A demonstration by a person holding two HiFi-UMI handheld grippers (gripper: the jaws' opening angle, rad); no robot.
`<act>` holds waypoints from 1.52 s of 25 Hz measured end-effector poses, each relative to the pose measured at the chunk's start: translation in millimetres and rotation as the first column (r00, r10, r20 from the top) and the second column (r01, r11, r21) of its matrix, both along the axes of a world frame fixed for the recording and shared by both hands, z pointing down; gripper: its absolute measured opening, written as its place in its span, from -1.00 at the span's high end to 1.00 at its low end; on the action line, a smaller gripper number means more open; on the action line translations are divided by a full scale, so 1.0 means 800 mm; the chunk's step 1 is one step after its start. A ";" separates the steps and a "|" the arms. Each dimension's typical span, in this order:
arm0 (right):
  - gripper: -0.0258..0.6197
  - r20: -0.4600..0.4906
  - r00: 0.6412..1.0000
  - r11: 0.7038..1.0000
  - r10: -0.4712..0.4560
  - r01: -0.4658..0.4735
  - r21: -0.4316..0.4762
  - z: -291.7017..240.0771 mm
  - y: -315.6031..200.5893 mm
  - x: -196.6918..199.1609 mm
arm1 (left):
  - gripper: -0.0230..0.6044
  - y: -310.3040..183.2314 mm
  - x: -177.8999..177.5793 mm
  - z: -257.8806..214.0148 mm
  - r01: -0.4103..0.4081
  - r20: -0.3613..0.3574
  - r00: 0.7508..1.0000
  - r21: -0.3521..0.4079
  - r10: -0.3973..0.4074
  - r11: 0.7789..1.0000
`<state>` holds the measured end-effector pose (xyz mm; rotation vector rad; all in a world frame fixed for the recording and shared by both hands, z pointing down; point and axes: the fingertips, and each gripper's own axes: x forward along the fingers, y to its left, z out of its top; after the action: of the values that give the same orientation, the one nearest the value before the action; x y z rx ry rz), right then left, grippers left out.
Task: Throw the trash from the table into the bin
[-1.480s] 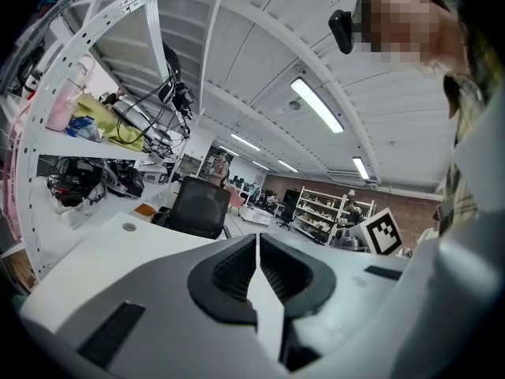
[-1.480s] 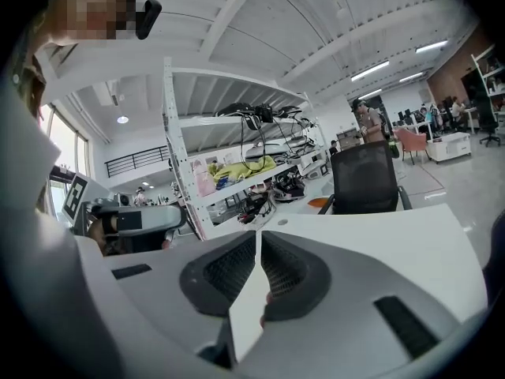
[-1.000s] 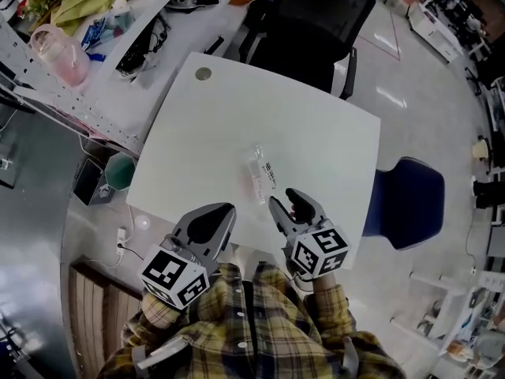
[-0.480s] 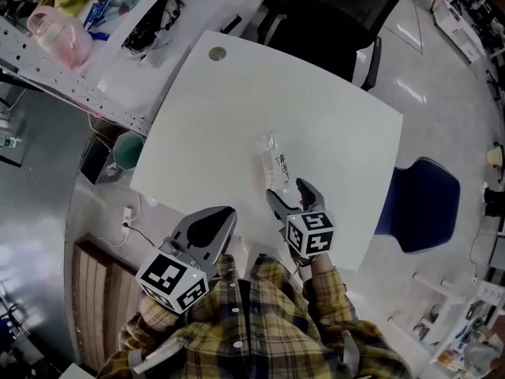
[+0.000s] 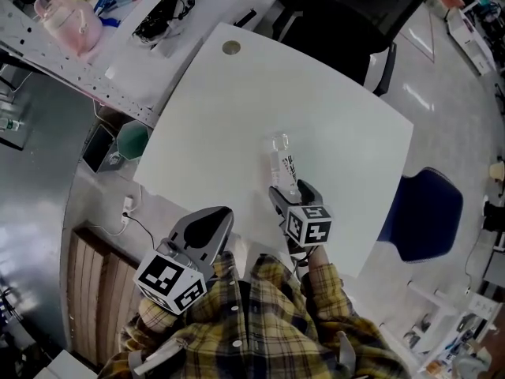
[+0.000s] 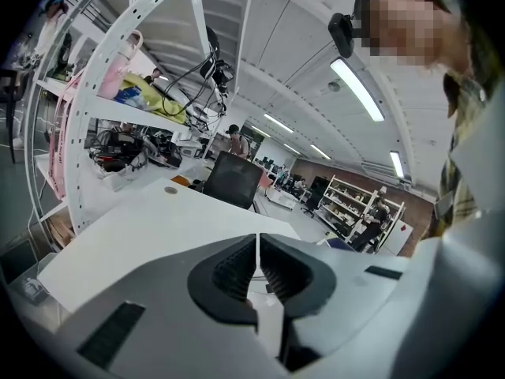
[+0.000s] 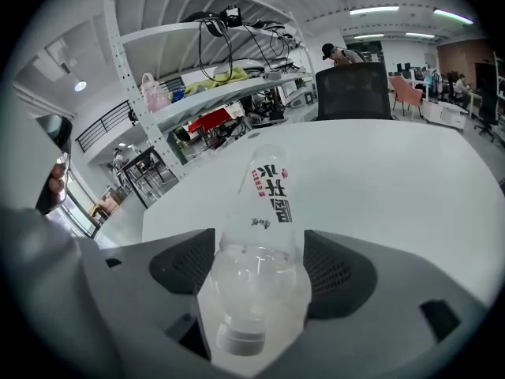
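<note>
Bottle [image 5: 282, 164] and right gripper [image 5: 292, 196] have come together: half a second ago the gripper's tips stopped just short of the bottle's near end, and now they reach past it on either side. The left gripper [image 5: 215, 215] has stayed nearest the person, at the table's near edge, its jaws shut together with nothing between them, as the left gripper view [image 6: 258, 263] shows.

In the right gripper view the jaws stand wide apart, and the bottle [image 7: 260, 235] lies between the ribbed pads [image 7: 341, 275]. Its white cap points back toward the camera and its body runs away along the table. The pads sit just beside its walls and show no squeeze on them.

It is a clear plastic bottle, apparently empty, lying on its side, with black printed characters and a small red mark on its far half. It lies right of centre on the white table [image 5: 339, 109], toward the near edge. A black office chair [image 5: 347, 10] stands at the table's far side.
</note>
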<state>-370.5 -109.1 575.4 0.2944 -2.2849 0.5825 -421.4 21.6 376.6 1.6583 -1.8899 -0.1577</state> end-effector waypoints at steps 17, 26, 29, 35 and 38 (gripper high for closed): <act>-0.03 0.035 0.998 0.999 0.042 -0.041 -0.018 -0.040 0.025 -0.005 | 0.86 0.006 -0.020 -0.034 -0.075 0.033 0.997 0.093 0.072 0.993; -0.03 0.122 0.979 0.982 0.166 -0.175 0.066 -0.103 0.029 0.025 | 0.86 -0.025 0.017 -0.026 -0.322 0.002 0.946 0.141 0.325 0.936; -0.03 0.149 0.957 0.961 0.250 -0.264 0.083 -0.121 0.026 0.057 | 0.86 -0.042 0.045 -0.023 -0.418 -0.005 0.906 0.147 0.423 0.897; -0.03 0.176 0.897 0.900 0.406 -0.426 0.096 -0.146 0.024 0.157 | 0.85 -0.058 0.130 -0.032 -0.569 -0.002 0.817 0.164 0.577 0.806; -0.03 0.190 0.865 0.869 0.464 -0.486 0.090 -0.152 0.023 0.207 | 0.86 -0.064 0.172 -0.043 -0.609 0.017 0.787 0.173 0.616 0.774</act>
<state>-204.6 -90.7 453.7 0.9318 -2.4203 0.7188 -284.2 -29.9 342.1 2.2840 -1.2325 -0.0805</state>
